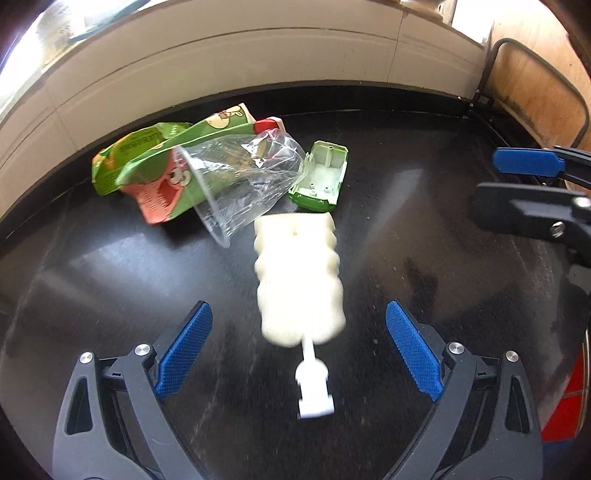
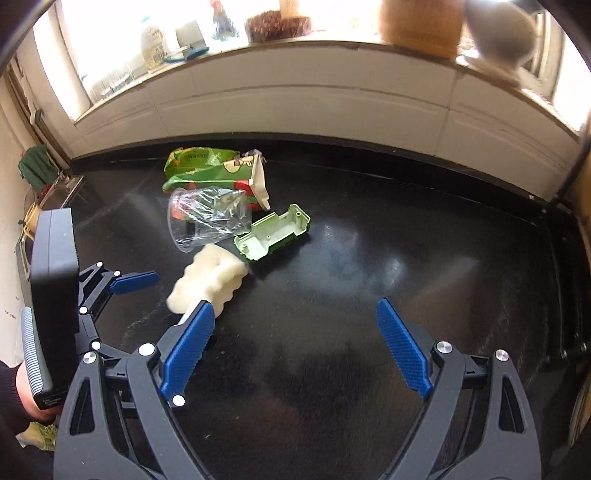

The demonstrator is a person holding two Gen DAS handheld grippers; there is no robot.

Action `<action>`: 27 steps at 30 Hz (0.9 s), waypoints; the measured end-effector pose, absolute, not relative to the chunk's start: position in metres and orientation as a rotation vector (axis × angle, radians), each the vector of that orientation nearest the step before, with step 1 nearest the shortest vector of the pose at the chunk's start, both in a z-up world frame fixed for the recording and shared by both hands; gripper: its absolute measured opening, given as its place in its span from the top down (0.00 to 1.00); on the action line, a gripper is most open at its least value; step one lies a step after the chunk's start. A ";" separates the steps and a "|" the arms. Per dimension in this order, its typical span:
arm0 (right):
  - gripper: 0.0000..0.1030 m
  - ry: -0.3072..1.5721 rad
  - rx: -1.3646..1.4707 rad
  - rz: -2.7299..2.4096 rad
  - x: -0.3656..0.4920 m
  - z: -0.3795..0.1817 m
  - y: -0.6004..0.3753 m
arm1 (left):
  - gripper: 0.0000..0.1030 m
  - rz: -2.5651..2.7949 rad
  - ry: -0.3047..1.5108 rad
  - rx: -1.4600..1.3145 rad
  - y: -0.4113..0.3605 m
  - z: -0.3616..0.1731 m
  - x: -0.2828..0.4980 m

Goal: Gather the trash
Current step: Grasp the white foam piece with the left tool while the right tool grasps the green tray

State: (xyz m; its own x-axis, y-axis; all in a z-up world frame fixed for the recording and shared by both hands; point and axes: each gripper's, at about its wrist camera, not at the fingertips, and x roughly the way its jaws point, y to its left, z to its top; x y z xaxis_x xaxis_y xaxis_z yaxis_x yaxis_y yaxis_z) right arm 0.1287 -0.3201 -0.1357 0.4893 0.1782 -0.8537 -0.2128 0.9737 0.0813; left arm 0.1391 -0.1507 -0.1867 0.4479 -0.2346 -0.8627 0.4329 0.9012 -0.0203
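Note:
Trash lies on a black counter (image 1: 424,258): a crumpled green and red snack bag (image 1: 147,166) (image 2: 199,166), a clear plastic cup (image 1: 240,184) (image 2: 203,218) on its side, a green plastic shell (image 1: 321,181) (image 2: 273,232), and a white foam brush head on a white stem (image 1: 299,277) (image 2: 210,284). My left gripper (image 1: 299,350) is open, its blue pads on either side of the brush stem, not touching it. My right gripper (image 2: 295,347) is open over bare counter to the right of the brush. The left gripper (image 2: 122,284) shows at the left of the right wrist view.
A white tiled wall (image 2: 295,103) and a windowsill with jars and a basket (image 2: 421,26) run behind the counter. A chair with a wooden seat and metal frame (image 1: 535,85) stands at the far right. A sink area (image 2: 55,192) lies at the left.

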 end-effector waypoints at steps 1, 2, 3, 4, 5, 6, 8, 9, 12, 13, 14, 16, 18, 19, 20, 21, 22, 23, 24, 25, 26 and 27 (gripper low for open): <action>0.16 1.044 -0.048 0.254 0.137 -0.142 -0.319 | 0.10 -0.419 1.025 0.226 -0.153 -0.190 0.143; 0.16 1.056 -0.060 0.273 0.145 -0.149 -0.316 | 0.12 -0.422 1.024 0.232 -0.154 -0.193 0.147; 0.16 1.064 -0.075 0.293 0.153 -0.155 -0.313 | 0.18 -0.428 1.024 0.233 -0.154 -0.194 0.150; 0.16 1.067 -0.089 0.314 0.161 -0.160 -0.311 | 0.22 -0.434 1.024 0.233 -0.154 -0.197 0.153; 0.16 1.069 -0.099 0.329 0.166 -0.164 -0.309 | 0.33 -0.439 1.033 0.234 -0.153 -0.199 0.155; 0.16 1.077 -0.115 0.351 0.175 -0.169 -0.305 | 0.44 -0.433 1.022 0.244 -0.153 -0.199 0.156; 0.16 1.083 -0.135 0.384 0.186 -0.176 -0.301 | 0.59 -0.439 1.005 0.268 -0.150 -0.197 0.155; 0.16 1.086 -0.147 0.405 0.193 -0.180 -0.298 | 0.61 -0.435 1.006 0.272 -0.149 -0.197 0.156; 0.16 1.085 -0.192 0.448 0.205 -0.187 -0.289 | 0.67 -0.434 1.022 0.248 -0.140 -0.195 0.154; 0.16 1.087 -0.203 0.460 0.208 -0.189 -0.287 | 0.67 -0.433 1.025 0.252 -0.138 -0.194 0.152; 0.16 1.088 -0.215 0.467 0.212 -0.191 -0.285 | 0.69 -0.431 1.026 0.256 -0.134 -0.194 0.150; 0.16 1.089 -0.230 0.481 0.216 -0.194 -0.281 | 0.70 -0.426 1.028 0.269 -0.131 -0.193 0.146; 0.16 1.081 -0.251 0.495 0.219 -0.197 -0.277 | 0.70 -0.426 1.033 0.276 -0.126 -0.192 0.143; 0.16 1.077 -0.262 0.505 0.221 -0.198 -0.275 | 0.70 -0.427 1.035 0.279 -0.124 -0.192 0.142; 0.16 1.077 -0.268 0.510 0.223 -0.199 -0.274 | 0.70 -0.424 1.035 0.286 -0.122 -0.191 0.141; 0.16 1.077 -0.274 0.511 0.225 -0.201 -0.272 | 0.70 -0.421 1.035 0.289 -0.121 -0.190 0.141; 0.16 1.080 -0.273 0.516 0.228 -0.202 -0.272 | 0.70 -0.417 1.045 0.289 -0.120 -0.188 0.140; 0.20 1.085 -0.268 0.522 0.229 -0.203 -0.271 | 0.70 -0.414 1.043 0.290 -0.119 -0.186 0.140; 0.22 1.079 -0.272 0.519 0.231 -0.202 -0.270 | 0.70 -0.411 1.041 0.289 -0.117 -0.184 0.140; 0.22 1.082 -0.274 0.519 0.230 -0.202 -0.270 | 0.70 -0.407 1.037 0.288 -0.115 -0.181 0.139; 0.23 1.084 -0.270 0.521 0.230 -0.202 -0.271 | 0.70 -0.403 1.032 0.288 -0.116 -0.178 0.137; 0.23 1.083 -0.263 0.518 0.228 -0.201 -0.272 | 0.70 -0.401 1.027 0.286 -0.118 -0.176 0.137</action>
State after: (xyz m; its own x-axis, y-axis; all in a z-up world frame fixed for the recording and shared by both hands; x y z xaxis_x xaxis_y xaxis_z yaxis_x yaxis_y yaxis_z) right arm 0.2279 -0.2722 -0.2010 0.3655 0.2716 -0.8903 -0.5226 0.8514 0.0451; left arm 0.1373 -0.1182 -0.1760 0.4550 -0.1876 -0.8705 0.4514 0.8912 0.0439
